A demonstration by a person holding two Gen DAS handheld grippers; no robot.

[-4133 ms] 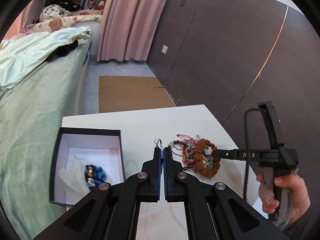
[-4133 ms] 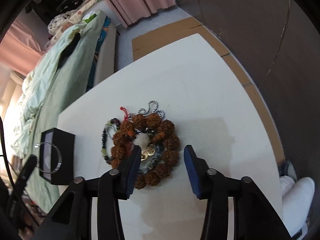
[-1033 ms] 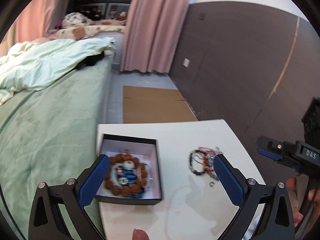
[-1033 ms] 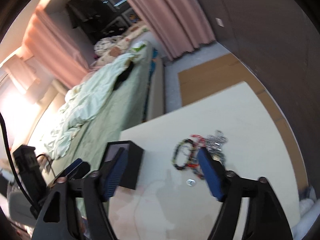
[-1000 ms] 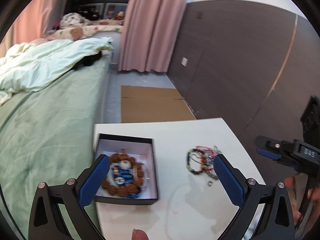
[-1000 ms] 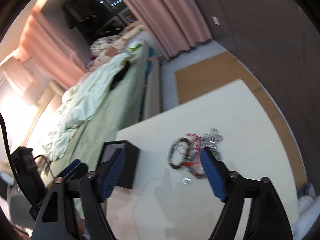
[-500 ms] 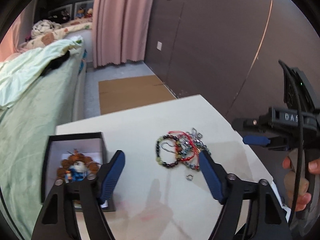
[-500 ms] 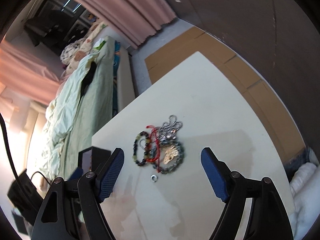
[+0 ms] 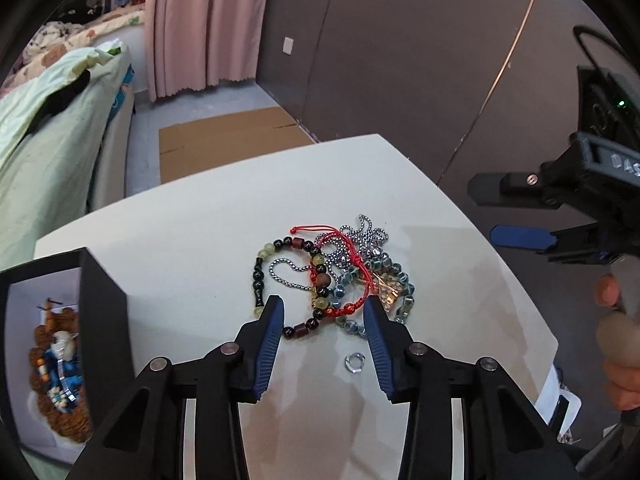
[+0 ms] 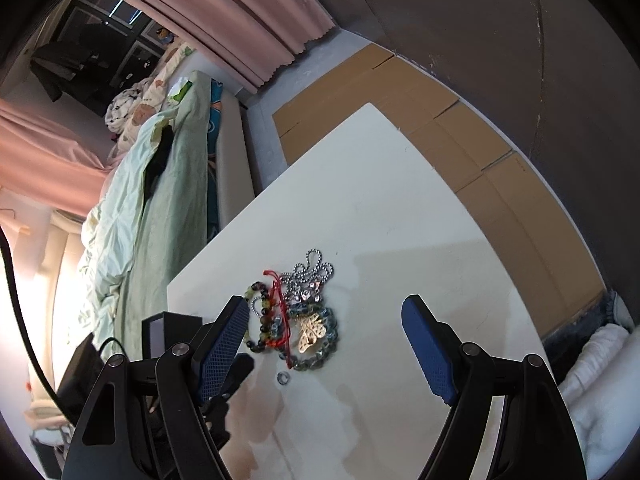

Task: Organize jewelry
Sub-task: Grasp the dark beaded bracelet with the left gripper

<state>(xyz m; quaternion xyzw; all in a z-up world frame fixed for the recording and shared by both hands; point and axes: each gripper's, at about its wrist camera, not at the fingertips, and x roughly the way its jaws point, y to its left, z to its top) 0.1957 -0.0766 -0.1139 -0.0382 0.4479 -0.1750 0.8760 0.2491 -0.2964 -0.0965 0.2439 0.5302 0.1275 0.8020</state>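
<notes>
While the white desk (image 9: pixel 208 216) carries the remaining jewellery in one tangled heap, the left tool (image 9: pixel 323 322) hangs just above that heap's near edge with its blue-padded jaws partly apart – they have just been closing, and nothing is pressed between them. Framed by those jaws lie the red knotted cord bracelet (image 9: pixel 352 276) and the near part of the bracelet of dark, yellow-green and brown beads (image 9: pixel 260 276). A silver ball chain (image 9: pixel 362 236) is looped at the far side of the heap; a strand of grey-blue glass beads (image 9: pixel 402 284) lies on the right, with a pale cream carved pendant (image 10: pixel 310 330) inside its ring. A small silver ring (image 9: pixel 355 362) sits alone on the desk, just nearer than the heap. At the desk's left edge stands the open black box with white lining (image 9: pixel 102 292), holding a bracelet of large rough brown seed beads (image 9: pixel 56 408) and blue beaded pieces within it. The right tool (image 10: pixel 324 344) – jaws wide apart, empty – is poised above the heap from the right side, a hand (image 9: pixel 618 340) on its grip. A bed with pale green bedding (image 9: pixel 44 148) adjoins the desk.
</notes>
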